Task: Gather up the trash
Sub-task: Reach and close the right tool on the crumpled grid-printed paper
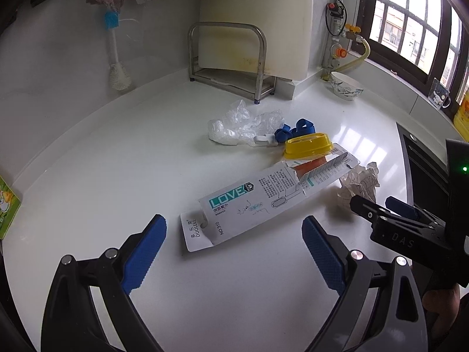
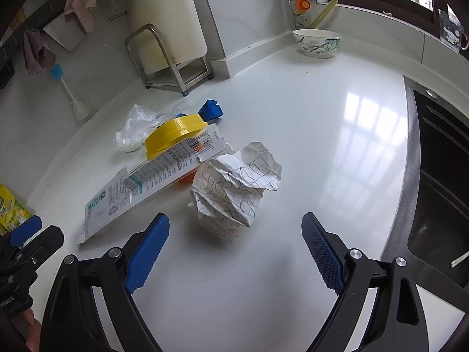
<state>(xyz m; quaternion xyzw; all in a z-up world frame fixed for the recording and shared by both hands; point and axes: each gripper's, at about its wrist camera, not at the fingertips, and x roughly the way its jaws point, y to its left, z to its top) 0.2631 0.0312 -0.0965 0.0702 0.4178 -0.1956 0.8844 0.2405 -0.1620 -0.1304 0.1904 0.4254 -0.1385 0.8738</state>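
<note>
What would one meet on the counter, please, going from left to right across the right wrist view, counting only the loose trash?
Clear plastic wrap → yellow lid → crumpled paper. The torn package and the blue strap overlap these in the left-to-right order, so they are left out.

orange item mostly hidden inside torn package; green box cut off.

"LOVE", "DUOLEKE", "NO.310" on the torn white packaging card
</note>
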